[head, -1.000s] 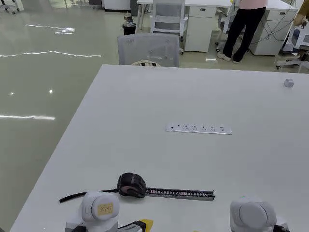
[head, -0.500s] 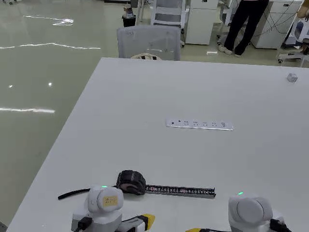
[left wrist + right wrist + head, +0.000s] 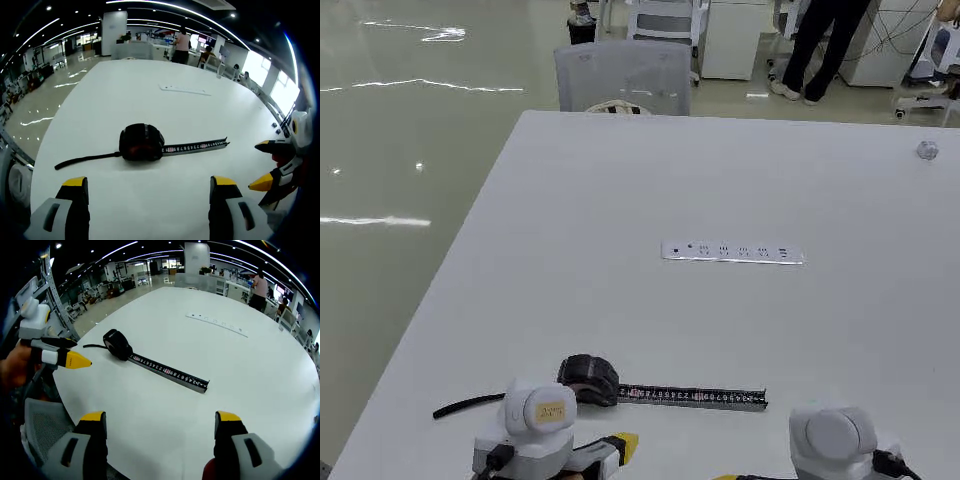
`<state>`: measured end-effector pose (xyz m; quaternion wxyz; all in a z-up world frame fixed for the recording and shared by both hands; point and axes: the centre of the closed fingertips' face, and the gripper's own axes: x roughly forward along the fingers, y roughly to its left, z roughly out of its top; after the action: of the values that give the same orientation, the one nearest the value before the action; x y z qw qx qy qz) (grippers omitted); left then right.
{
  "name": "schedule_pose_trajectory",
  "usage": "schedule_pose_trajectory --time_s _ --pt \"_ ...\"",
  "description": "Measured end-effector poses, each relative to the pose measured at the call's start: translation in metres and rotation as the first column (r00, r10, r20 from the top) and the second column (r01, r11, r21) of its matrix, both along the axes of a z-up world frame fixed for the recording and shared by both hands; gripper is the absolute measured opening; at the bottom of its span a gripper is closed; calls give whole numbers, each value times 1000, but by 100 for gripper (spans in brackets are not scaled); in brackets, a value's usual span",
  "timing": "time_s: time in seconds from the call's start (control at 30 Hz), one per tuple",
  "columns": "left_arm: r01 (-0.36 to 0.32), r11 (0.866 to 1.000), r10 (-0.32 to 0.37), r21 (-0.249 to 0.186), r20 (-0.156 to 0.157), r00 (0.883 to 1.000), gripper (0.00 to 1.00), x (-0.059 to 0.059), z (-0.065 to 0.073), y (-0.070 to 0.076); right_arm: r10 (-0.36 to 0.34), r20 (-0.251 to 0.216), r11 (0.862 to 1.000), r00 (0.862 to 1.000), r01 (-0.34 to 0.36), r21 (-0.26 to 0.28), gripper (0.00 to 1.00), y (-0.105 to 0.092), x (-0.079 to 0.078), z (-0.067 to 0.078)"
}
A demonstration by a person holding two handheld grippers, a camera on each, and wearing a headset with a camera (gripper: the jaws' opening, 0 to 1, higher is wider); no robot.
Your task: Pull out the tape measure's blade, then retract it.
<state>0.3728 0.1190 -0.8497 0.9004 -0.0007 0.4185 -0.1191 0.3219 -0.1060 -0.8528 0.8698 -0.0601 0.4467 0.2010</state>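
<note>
The tape measure (image 3: pixel 588 379) lies at the near edge of the bench (image 3: pixel 720 180). Its black case (image 3: pixel 141 142) is to the left, and the blade (image 3: pixel 695 397) lies drawn out flat to the right. A dark strap (image 3: pixel 470 405) trails off left of the case. A white power strip (image 3: pixel 732 253) sits well apart, farther up the bench.

The left tool (image 3: pixel 148 182) faces the case with its jaws spread wide and nothing between them. The right tool (image 3: pixel 160 416) stands just as wide and empty, looking at the blade's free end.

With the blade already out, retracting looks like the step in hand. It would go best if the left tool pinched the case across its flat sides and the right took the blade near its tip, feeding it back slowly so it does not whip. I cannot make out the lock.
</note>
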Motion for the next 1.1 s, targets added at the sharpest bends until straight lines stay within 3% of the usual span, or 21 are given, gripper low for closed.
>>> schedule_pose_trajectory --time_s 0.27,0.37,0.7,1.1 --pt "0 1000 0 7 -2 1000 98 2 -3 1 2 -7 1000 1000 -2 -5 91 -1 2 -3" --pt "-15 1000 15 11 -20 1000 97 13 -16 5 14 -21 1000 1000 -14 -17 90 -3 13 -14" --pt "-28 1000 28 1 -23 999 97 27 -25 1 23 -34 999 999 -24 -30 90 -5 22 -23" --pt "-47 999 46 -6 -21 999 94 38 -33 -2 80 -47 995 996 -83 -58 89 -5 33 -34"
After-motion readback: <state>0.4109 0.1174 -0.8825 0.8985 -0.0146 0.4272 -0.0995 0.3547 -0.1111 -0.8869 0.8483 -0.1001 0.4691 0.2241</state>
